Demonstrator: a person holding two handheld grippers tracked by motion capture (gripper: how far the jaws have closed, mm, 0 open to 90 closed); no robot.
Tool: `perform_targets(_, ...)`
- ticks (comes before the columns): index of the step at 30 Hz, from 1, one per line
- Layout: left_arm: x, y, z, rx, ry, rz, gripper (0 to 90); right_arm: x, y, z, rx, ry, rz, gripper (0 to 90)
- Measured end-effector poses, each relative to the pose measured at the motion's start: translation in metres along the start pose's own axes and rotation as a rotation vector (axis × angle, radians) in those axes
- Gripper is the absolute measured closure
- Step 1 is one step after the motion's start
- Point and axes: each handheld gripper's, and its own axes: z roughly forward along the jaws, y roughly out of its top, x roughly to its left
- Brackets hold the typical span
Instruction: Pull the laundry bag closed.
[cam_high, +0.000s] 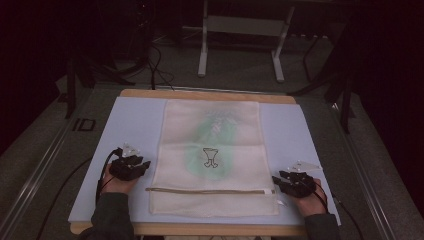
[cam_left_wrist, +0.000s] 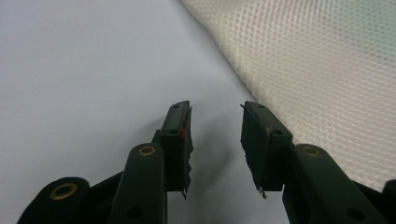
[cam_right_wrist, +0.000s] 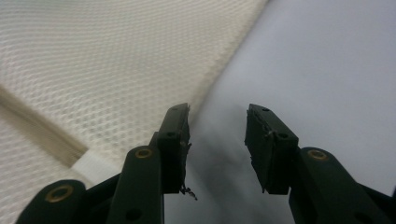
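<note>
We have a mesh bag (cam_high: 212, 155) lying flat on the pale mat (cam_high: 130, 125), zip (cam_high: 210, 190) running across near our edge and looking closed. Inside, something green (cam_high: 212, 145) shows faintly through the mesh, with a small black-outlined shape (cam_high: 210, 157) over it; we cannot tell what either is. The left gripper (cam_left_wrist: 215, 135) rests on the mat just beside the bag's left edge, jaws apart and gripping nothing. The right gripper (cam_right_wrist: 218, 135) sits by the right edge near the zip's end, jaws likewise parted and empty. We judge the next step is a grasp on the bag: we should bring each gripper onto its edge squarely and pinch only mesh, keeping clear of the mat
</note>
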Motion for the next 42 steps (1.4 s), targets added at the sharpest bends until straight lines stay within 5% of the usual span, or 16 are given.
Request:
perform_targets(22, -0.008, 0.004, -0.004, -0.031, -0.130, 0.064, 63.2, 0.023, 0.016, -0.001, -0.007, 0.119, -0.092, 62.1)
perform_targets(34, -0.008, 0.005, -0.003, -0.035, -0.148, 0.062, 61.4, 0.043, 0.027, 0.007, 0.005, 0.177, -0.146, 61.8)
perform_targets(42, -0.007, 0.005, -0.004, -0.043, -0.152, 0.050, 60.2, 0.050, 0.030, 0.012, 0.009, 0.204, -0.140, 61.3)
